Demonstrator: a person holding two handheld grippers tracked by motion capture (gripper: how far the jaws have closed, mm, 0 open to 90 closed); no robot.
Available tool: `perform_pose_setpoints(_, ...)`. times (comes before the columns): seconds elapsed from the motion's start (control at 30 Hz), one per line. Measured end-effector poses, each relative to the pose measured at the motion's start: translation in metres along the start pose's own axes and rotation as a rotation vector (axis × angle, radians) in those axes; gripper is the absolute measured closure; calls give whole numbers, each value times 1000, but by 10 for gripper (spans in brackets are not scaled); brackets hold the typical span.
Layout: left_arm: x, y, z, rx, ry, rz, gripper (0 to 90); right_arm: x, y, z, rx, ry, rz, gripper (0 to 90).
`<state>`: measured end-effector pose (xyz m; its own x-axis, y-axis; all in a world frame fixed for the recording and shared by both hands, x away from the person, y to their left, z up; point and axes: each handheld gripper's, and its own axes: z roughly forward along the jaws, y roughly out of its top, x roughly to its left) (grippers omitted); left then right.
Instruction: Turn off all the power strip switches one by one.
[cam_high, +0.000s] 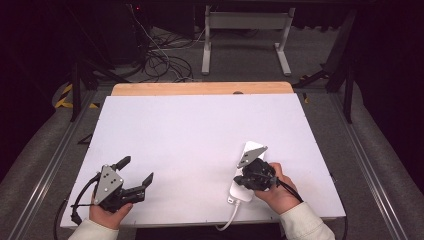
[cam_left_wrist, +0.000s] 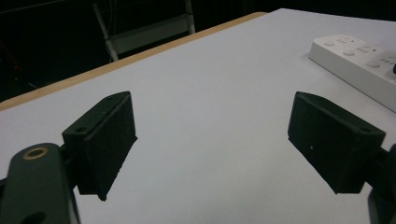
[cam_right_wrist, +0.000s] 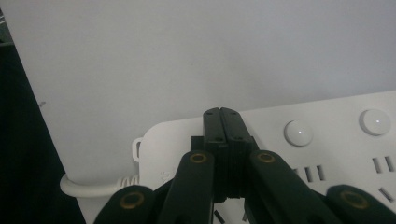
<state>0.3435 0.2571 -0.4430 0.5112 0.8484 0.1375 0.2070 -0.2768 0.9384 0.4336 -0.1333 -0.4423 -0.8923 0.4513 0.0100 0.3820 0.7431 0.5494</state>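
A white power strip (cam_high: 240, 193) lies flat near the table's front right, and its white cord (cam_high: 227, 220) runs off the front edge. In the right gripper view, my right gripper (cam_right_wrist: 221, 114) is shut with nothing between the jaws. Its tips rest over the cord end of the power strip (cam_right_wrist: 327, 144), beside a round button (cam_right_wrist: 299, 132). A hand holds the right gripper (cam_high: 248, 180) over the strip. My left gripper (cam_high: 137, 170) stands open above the bare board at the front left. In the left gripper view, the left gripper (cam_left_wrist: 215, 140) has wide, empty jaws, and the power strip (cam_left_wrist: 359, 58) lies far to their right.
The white board (cam_high: 200, 125) has a wooden strip (cam_high: 200, 88) along its far edge. Beyond it are a grey table frame (cam_high: 245, 45) and loose cables (cam_high: 160, 60) on the floor. Metal rails (cam_high: 50, 165) run along both sides.
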Motion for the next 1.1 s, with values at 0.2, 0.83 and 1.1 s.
perform_pose_setpoints(0.2,0,0,0,3,-2,-1,157,-3,-3,-1,-8,-8,2,900)
perform_pose_setpoints(0.83,0,0,1,7,1,1,157,-5,-4,0,-22,16,6,900)
perform_pose_setpoints(1.1,-1,0,1,8,2,1,157,-3,-2,1,-4,2,7,900)
